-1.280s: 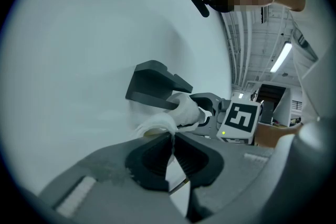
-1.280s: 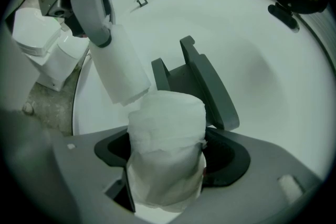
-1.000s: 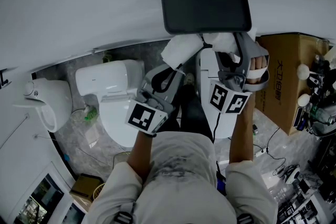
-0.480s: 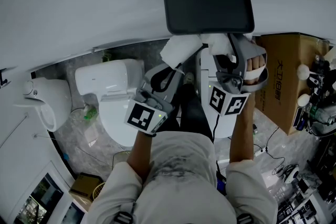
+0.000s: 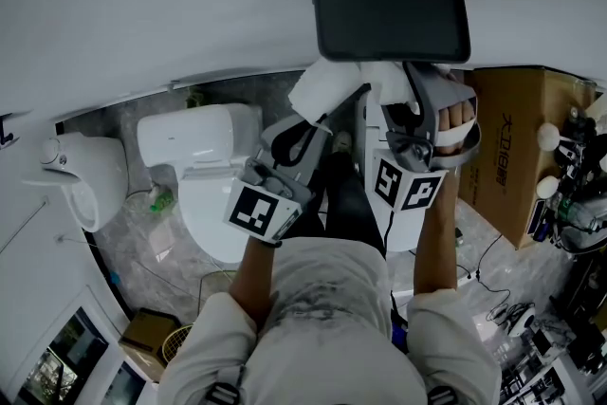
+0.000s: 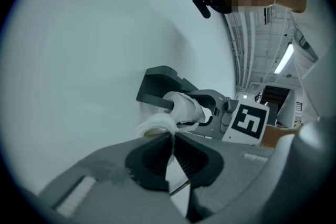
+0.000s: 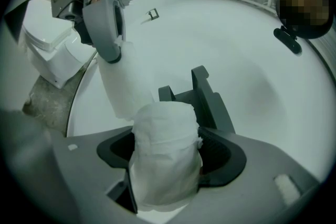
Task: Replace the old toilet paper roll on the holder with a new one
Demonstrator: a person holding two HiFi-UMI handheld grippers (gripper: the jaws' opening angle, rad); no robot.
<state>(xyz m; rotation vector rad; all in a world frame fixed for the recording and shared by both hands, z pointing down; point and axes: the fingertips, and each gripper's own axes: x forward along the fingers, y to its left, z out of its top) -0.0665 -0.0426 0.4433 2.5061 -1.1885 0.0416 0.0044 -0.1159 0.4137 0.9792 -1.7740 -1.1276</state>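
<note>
Two tools, one roll, one holder

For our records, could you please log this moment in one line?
left gripper: shut on paper tail; right gripper: gripping toilet roll, jaws just closed further

I see a bathroom mock-up inside a lab: a toilet, a toilet paper holder, a cardboard box and loose cables alongside.

The left gripper is matt grey plastic with darker, dull pads. Between them the paper tail is thin, soft, crinkled. Just ahead, the toilet paper roll looks quilted and rumpled; the holder beyond is smooth, matt dark grey.
</note>
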